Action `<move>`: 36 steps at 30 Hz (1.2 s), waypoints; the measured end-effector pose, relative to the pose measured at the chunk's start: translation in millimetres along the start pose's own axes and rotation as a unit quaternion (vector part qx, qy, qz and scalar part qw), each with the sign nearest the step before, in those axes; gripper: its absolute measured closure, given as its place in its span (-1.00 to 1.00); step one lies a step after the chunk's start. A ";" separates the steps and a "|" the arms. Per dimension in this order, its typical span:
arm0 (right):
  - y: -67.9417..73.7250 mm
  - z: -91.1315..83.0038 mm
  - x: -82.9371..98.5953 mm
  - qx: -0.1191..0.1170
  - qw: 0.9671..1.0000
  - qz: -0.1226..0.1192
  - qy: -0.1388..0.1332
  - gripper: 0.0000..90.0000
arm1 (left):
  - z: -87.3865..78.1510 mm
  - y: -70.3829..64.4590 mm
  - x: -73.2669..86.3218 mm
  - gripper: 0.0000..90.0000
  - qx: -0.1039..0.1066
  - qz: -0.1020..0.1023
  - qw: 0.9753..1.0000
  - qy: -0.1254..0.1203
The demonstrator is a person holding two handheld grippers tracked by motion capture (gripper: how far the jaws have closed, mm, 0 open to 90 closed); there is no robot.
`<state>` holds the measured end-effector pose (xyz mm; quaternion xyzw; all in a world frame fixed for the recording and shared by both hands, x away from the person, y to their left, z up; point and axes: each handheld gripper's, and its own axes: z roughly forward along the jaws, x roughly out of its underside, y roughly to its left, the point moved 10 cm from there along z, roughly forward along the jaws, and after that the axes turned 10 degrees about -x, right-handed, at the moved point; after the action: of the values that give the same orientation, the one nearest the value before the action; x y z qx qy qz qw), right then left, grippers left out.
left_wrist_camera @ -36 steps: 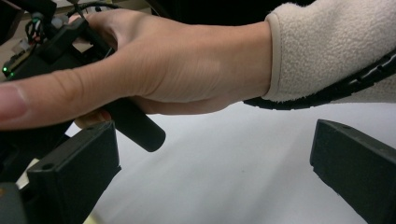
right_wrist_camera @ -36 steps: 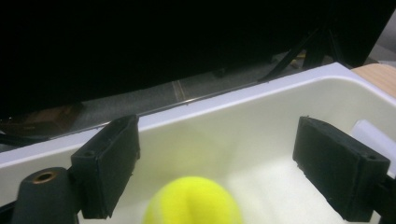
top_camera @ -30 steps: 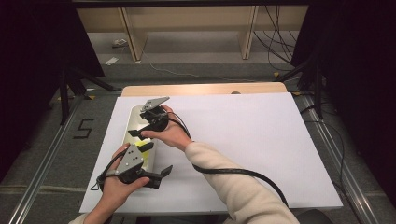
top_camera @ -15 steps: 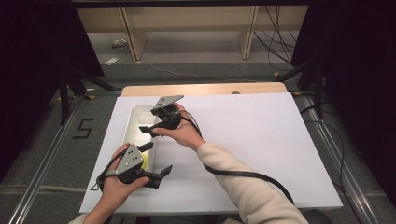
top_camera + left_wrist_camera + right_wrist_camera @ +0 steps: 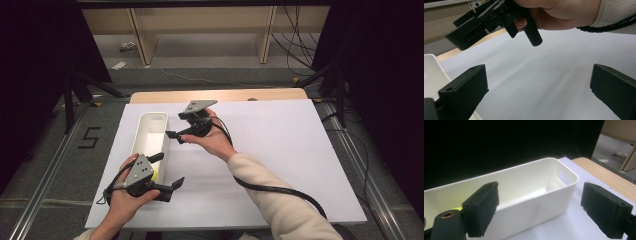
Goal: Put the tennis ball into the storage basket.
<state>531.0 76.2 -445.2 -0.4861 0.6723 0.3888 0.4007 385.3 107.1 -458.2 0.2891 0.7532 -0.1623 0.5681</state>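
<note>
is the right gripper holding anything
No, the right gripper has its jaws wide apart with nothing between them, just the white bin beyond.

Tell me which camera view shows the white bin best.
The right gripper view: the white bin sits close, with its inner walls, far end and handle slot visible. The high view shows its whole outline but small. The left gripper view catches just a corner.

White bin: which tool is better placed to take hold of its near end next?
Probably the left tool. In the high view it sits open beside the white bin's near end, by the yellow item. The right tool, also open, hangs beside the bin's far half.
</note>
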 end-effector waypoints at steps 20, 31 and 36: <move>-3.6 -40.2 6.3 0.022 1.000 -0.001 -0.014 -0.66 | 0.7 -1.0 0.9 -0.98 0.001 0.003 1.000 0.003; -9.5 -59.6 14.6 0.036 0.999 0.005 -0.015 -0.66 | 1.0 -1.1 0.8 -0.98 0.000 0.003 1.000 0.002; -12.1 -68.9 18.8 0.042 0.999 0.009 -0.015 -0.66 | 0.9 -1.1 0.7 -0.98 0.000 0.003 1.000 0.003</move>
<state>527.7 4.1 -438.1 -0.4567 0.6861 0.3713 0.4276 385.2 105.8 -459.2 0.2920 0.7537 -0.1597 0.5667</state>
